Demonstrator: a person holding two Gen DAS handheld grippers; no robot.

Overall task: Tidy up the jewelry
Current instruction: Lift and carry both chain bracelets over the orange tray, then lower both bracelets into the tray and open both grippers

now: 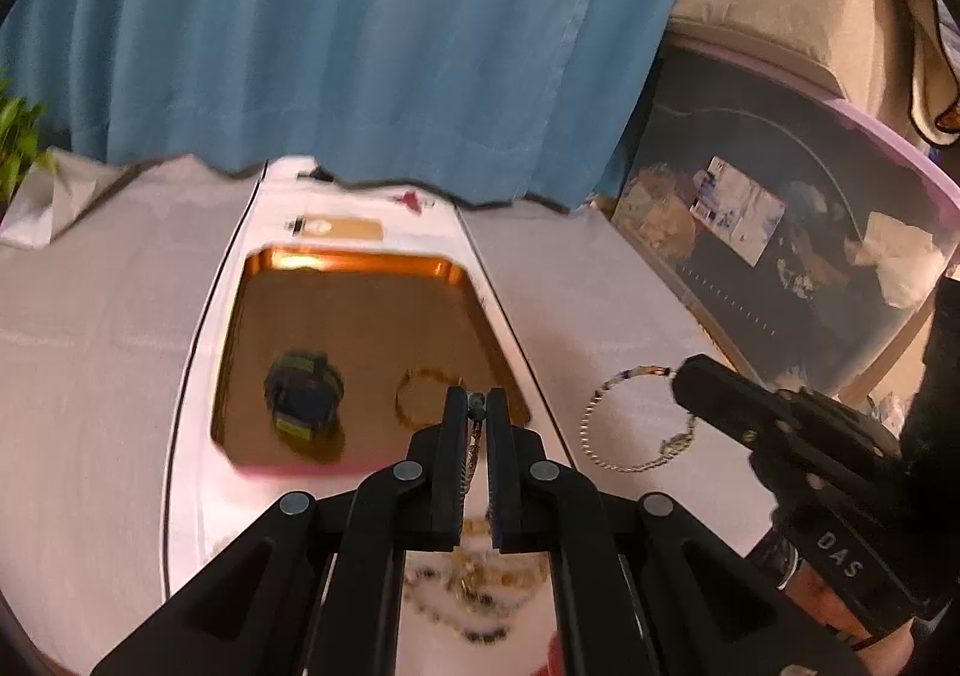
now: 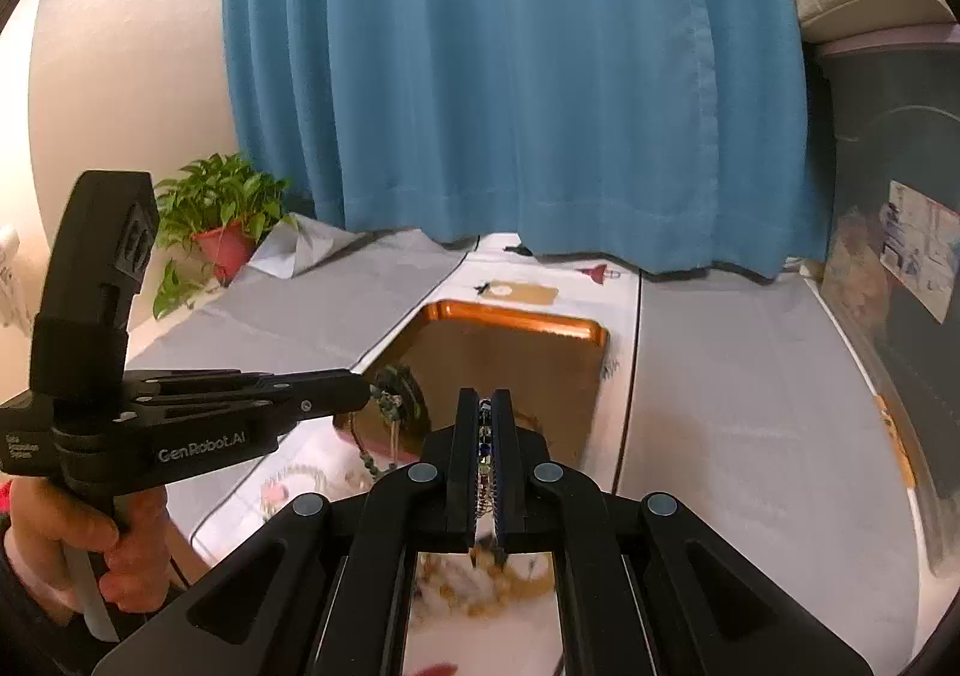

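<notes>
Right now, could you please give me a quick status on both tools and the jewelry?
Left tool shut on green-beaded chain. Right tool shut on silver beaded bracelet. Copper tray ahead holds gold ring, dark wristband. Path clear.

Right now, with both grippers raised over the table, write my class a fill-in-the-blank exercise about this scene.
1. The left gripper is shut on a beaded ____.
2. The metal tray is ____ in colour.
3. The curtain behind the table is ____.
4. The potted plant stands in a ____ pot.

Missing words: chain; copper-orange; blue; red
</notes>
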